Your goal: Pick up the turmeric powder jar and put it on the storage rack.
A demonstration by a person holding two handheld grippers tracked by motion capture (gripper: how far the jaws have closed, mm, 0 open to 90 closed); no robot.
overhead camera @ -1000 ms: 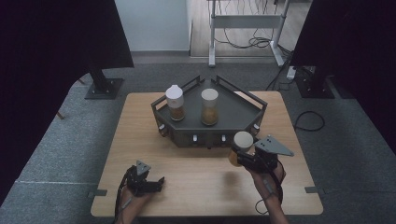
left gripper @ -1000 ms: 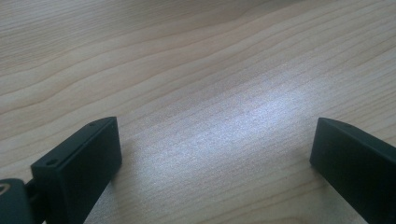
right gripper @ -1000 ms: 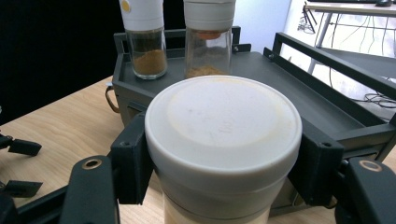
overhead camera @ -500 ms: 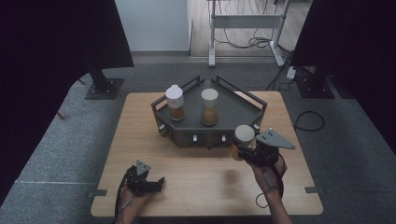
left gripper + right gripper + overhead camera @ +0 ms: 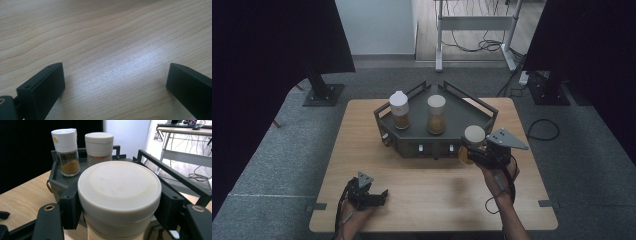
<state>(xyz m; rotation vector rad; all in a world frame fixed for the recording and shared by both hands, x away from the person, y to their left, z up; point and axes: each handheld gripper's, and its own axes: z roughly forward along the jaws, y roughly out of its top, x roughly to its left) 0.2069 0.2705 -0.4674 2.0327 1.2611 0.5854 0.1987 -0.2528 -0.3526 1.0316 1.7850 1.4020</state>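
- A white-lidded spice jar (image 5: pixel 119 195) is clamped between the jaws of the right tool (image 5: pixel 476 151), held clear of the surface (image 5: pixel 422 195) just beside the front right edge of the dark rack (image 5: pixel 462 114).
- The left tool (image 5: pixel 379 196) is seen resting low over the wood near the front left, its jaws wide apart with nothing between them.
- Two jars are already standing on the rack: one with a flip-top cap (image 5: pixel 65 151) and one with a plain white lid (image 5: pixel 99 146).
- The grip appears to be taken just under the lid; if the jar is tilted during the lift, it could pivot or slip between the pads.
- The rack's raised rail (image 5: pixel 172 173) lies close to the jar; it could be struck by the jar's base if not enough height is gained.
- The standing jars could be knocked over if the held one is brought in too far or too fast.
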